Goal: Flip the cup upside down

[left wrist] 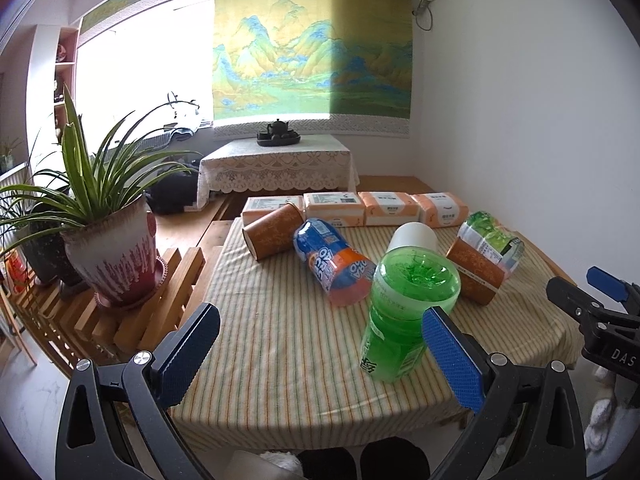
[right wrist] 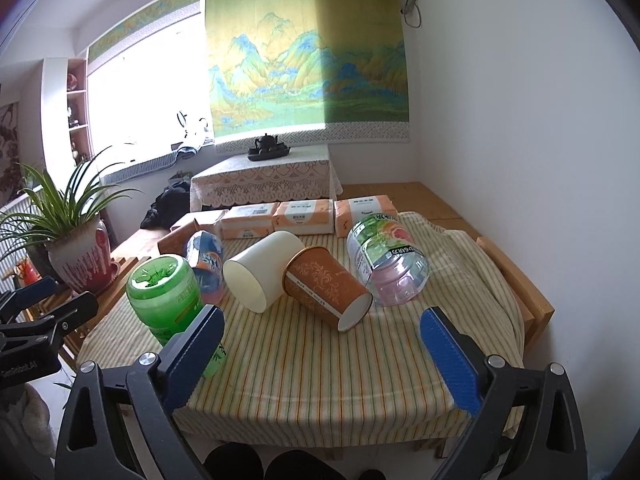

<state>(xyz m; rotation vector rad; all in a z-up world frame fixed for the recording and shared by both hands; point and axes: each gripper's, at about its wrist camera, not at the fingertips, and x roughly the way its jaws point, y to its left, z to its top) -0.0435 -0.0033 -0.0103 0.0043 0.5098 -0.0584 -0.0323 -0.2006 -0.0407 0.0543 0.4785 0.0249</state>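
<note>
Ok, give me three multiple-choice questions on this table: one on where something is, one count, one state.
1. Where are the orange-and-white tissue packs? A) far table edge B) floor C) plant stand
2. How many brown patterned paper cups? A) one B) two C) four
3. The green translucent plastic cup is: A) lying on its side B) standing base up C) gripped in jaws

Answers: A, they line the far side of the striped cloth; B, two lie tipped over; B, its moulded base faces up.
</note>
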